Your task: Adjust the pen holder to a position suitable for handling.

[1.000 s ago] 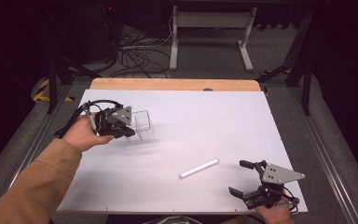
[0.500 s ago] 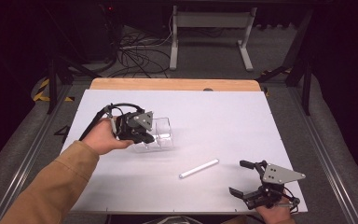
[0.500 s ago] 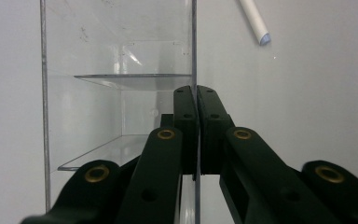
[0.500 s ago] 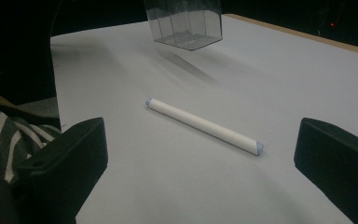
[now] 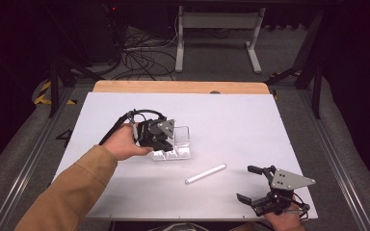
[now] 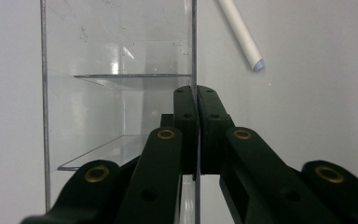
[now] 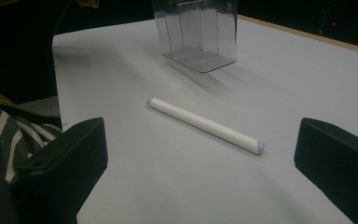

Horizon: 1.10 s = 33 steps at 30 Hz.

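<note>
The right gripper rests at the near right corner of the table, its 2 jaws spread wide with nothing between them. In the right gripper view the white tube lies flat just ahead of those jaws, its blue-tipped end pointing toward 4 o'clock. In the high view the same white tube sits at about 10 o'clock from that gripper, apart from everything else.

Farther out, the left gripper is clamped on 1 thin wall of the clear box, which stands on the table near the middle. The left gripper view shows both pads pinched tight on that wall's edge, with the clear box and its inner dividers off to the left and the tube at 1 o'clock.

The step in hand looks like bringing the box close to the tube so the tube can go in. To do it well, keep the pinch square on the wall, since a thin slick panel may slip or twist. Slide or carry it low, keep the opening upward, and stop short of nudging the tube. Let the right jaws then close across the tube's middle.
</note>
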Available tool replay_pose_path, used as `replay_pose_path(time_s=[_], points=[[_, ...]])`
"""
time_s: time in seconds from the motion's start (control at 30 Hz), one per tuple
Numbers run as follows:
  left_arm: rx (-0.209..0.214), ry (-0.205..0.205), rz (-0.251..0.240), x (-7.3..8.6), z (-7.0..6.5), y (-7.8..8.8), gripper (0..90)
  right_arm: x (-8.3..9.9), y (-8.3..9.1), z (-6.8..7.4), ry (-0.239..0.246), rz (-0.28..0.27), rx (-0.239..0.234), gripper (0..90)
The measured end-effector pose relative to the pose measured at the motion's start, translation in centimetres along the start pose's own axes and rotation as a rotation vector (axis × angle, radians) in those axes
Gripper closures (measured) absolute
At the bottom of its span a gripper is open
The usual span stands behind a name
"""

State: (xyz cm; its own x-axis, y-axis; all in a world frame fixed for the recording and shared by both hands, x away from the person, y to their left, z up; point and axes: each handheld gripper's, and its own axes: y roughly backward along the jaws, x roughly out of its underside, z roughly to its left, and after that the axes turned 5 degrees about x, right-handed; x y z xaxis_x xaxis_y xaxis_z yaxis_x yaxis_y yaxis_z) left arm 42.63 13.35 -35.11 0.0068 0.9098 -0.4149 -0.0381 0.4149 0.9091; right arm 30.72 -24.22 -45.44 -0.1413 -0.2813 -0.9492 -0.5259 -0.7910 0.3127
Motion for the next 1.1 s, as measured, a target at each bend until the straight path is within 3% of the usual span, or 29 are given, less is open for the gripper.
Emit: replay_pose_path(time_s=[0.6,0.87,1.1], points=[[0.009,0.021,0.068,-1.2,1.0,-2.2,88.3,0.0,0.0,0.0,0.005,0.0,-0.001,3.3],[0.016,-0.002,0.054,-1.3,1.0,-2.6,88.2,0.0,0.0,0.0,-0.001,0.002,-0.005,3.3],[0.019,0.018,0.036,-1.2,1.3,-2.5,87.1,0.0,0.1,0.0,0.004,0.003,-0.003,3.4]])
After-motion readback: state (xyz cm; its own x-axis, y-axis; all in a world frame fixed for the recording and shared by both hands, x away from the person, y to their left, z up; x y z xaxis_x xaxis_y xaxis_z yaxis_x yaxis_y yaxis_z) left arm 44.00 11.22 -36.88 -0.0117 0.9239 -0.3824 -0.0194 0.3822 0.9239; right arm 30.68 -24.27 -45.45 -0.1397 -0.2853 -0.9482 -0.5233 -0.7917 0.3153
